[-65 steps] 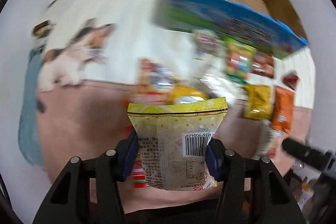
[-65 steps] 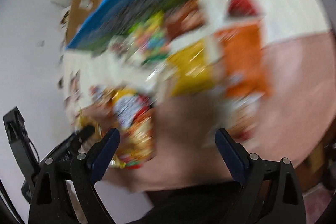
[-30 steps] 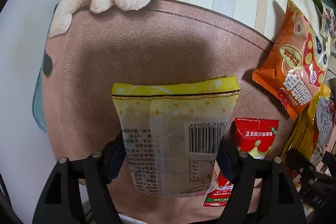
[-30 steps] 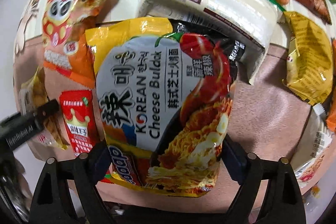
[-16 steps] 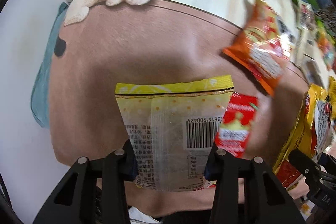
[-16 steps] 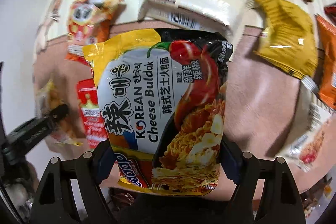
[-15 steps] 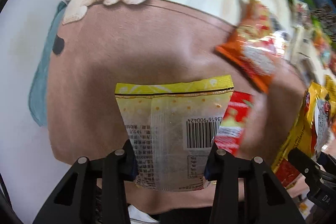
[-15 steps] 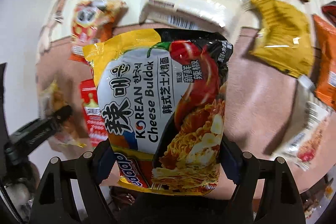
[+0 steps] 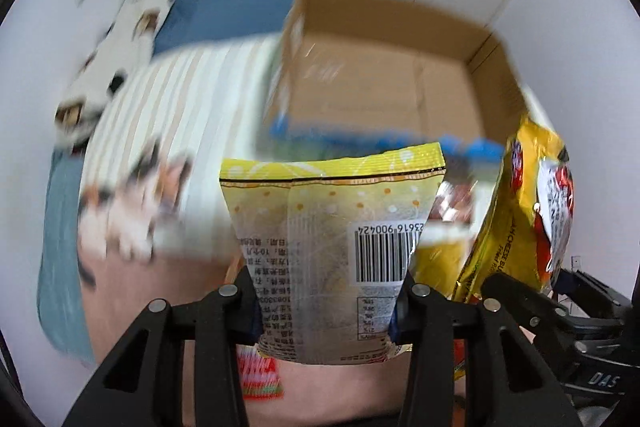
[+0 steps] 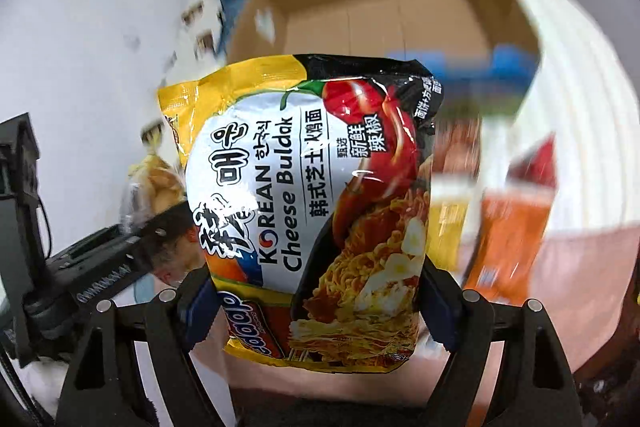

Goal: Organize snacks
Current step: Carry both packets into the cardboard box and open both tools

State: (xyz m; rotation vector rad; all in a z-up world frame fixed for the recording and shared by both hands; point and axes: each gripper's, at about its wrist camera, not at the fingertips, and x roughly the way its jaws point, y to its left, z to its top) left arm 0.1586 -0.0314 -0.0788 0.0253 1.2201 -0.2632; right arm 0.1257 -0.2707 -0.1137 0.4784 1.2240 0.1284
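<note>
Yellow packet [image 9: 336, 251]: upright between the pads of the left tool [image 9: 326, 303], barcode side toward the camera, its sealed top edge pointing away from the fingers; lower part sits in the jaws, the rest stands clear above them.
Left tool: closed on the yellow packet, pressing its two side edges.
Noodle bag [image 10: 316, 211]: a yellow and black "Korean Cheese Buldak" pack, upright in the right tool [image 10: 316, 303], printed face to the camera; in the left view it hangs at the right edge [image 9: 524, 223].
Right tool: jaws wide but clamped on the noodle bag, one pad at each side of its lower half.
Cardboard box [image 9: 384, 79]: open, brown inside, beyond both packs and ahead of the tools.
Behind and below: a striped bedspread with a cat print [image 9: 136, 199], blurred; loose snack packs, probably orange and red [image 10: 512, 227], lie near the box.
</note>
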